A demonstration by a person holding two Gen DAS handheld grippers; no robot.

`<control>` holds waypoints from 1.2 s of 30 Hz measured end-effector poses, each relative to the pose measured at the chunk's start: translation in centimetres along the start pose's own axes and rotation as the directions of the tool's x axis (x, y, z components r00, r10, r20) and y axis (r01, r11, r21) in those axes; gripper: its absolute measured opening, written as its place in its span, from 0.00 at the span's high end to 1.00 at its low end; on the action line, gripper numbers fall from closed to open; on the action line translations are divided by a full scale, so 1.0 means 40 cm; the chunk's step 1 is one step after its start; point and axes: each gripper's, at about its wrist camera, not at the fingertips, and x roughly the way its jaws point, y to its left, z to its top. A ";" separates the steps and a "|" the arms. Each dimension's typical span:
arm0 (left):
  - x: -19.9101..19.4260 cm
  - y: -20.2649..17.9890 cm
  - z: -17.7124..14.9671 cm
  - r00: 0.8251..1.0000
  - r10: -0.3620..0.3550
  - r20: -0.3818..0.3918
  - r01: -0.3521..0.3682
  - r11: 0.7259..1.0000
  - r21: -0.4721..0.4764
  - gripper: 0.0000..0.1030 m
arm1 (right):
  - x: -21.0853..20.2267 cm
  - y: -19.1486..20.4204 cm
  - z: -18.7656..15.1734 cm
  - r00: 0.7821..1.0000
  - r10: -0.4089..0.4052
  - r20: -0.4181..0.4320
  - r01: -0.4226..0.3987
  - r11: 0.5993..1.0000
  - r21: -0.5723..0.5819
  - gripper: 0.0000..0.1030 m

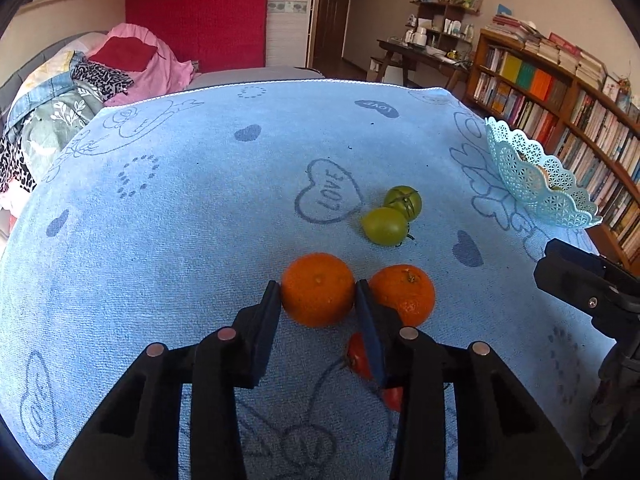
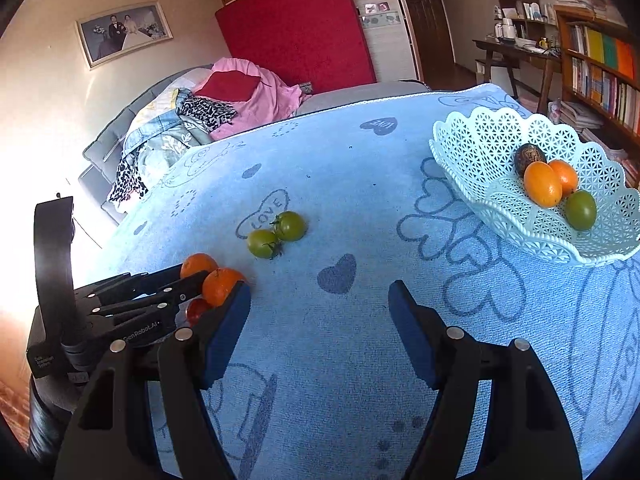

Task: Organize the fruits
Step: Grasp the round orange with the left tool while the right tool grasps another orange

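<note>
In the left wrist view my left gripper (image 1: 318,294) is shut on an orange (image 1: 318,280), one pad against each side of it, on the blue towel (image 1: 200,220). A second orange (image 1: 406,292) lies just right of the right finger. A red tomato (image 1: 357,358) is partly hidden behind that finger. Two green tomatoes (image 1: 386,226) (image 1: 404,202) touch each other farther back. My right gripper (image 2: 320,308) stands open over bare towel with nothing between its pads. The white lattice basket (image 2: 480,148) at the right holds two orange fruits (image 2: 542,184), a green one (image 2: 581,210) and a dark one (image 2: 529,157).
The towel-covered table ends at the far edge (image 1: 280,82), with a bed and piled clothes (image 1: 100,76) behind it. A bookshelf (image 1: 560,92) stands beyond the basket. The right gripper's body (image 1: 580,284) shows at the left view's right edge.
</note>
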 end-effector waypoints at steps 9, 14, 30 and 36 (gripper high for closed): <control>-0.049 0.031 0.004 0.977 0.194 0.095 -0.188 0.980 -0.066 0.63 | 0.056 0.074 0.013 0.996 0.056 -0.069 -0.058 0.998 -0.025 0.29; -0.065 0.045 0.008 0.934 0.331 0.134 -0.321 0.943 -0.092 0.63 | 0.107 0.118 0.013 0.990 0.074 -0.118 -0.079 0.996 -0.038 0.29; -0.087 0.061 0.000 0.914 0.383 0.132 -0.368 0.922 -0.124 0.63 | 0.201 0.189 0.005 0.987 0.010 -0.160 -0.023 0.996 -0.081 0.43; -0.088 0.058 -0.001 0.918 0.375 0.132 -0.360 0.925 -0.123 0.63 | 0.215 0.206 0.000 0.987 -0.006 -0.160 -0.011 0.994 -0.109 0.52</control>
